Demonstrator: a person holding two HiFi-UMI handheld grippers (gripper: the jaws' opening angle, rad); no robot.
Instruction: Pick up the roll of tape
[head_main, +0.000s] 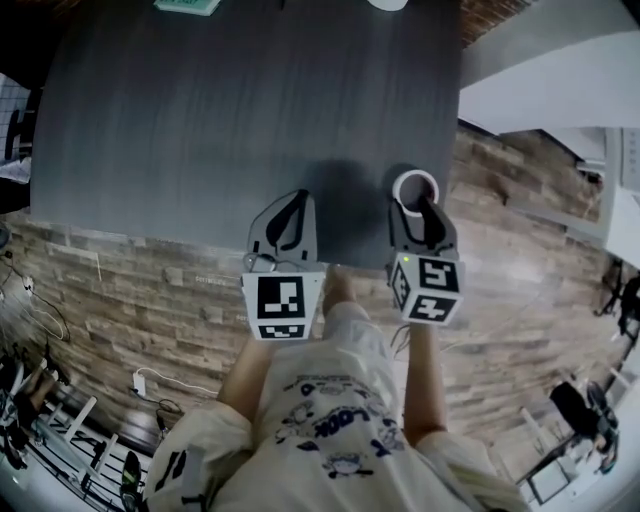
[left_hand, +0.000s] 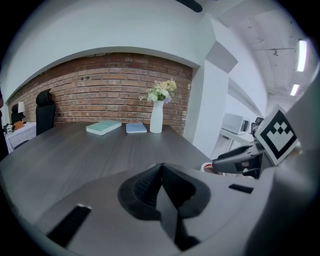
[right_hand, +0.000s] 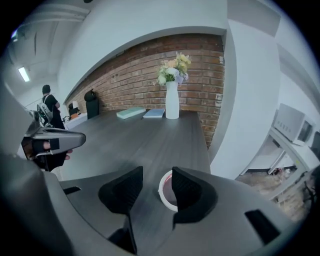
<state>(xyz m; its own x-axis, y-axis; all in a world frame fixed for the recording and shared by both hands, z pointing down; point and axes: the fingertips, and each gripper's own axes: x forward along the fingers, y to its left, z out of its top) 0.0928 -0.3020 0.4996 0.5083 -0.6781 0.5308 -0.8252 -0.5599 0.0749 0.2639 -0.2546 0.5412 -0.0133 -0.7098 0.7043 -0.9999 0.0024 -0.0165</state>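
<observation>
While open, right gripper (right_hand: 156, 176) at tape (right_hand: 163, 194).

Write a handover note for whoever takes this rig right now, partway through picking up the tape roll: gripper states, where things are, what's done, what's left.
Left gripper: jaws shut, empty, held above the table beside the right one.
Right gripper: jaws open, down at the roll of tape. Part of the roll's wall shows in the gap between them; the rest is hidden behind one jaw.
Roll of tape: lies flat near the table's near right corner, not gripped.
Done: approach and line-up.
Left: close the right jaws on the roll's wall, then lift.
</observation>
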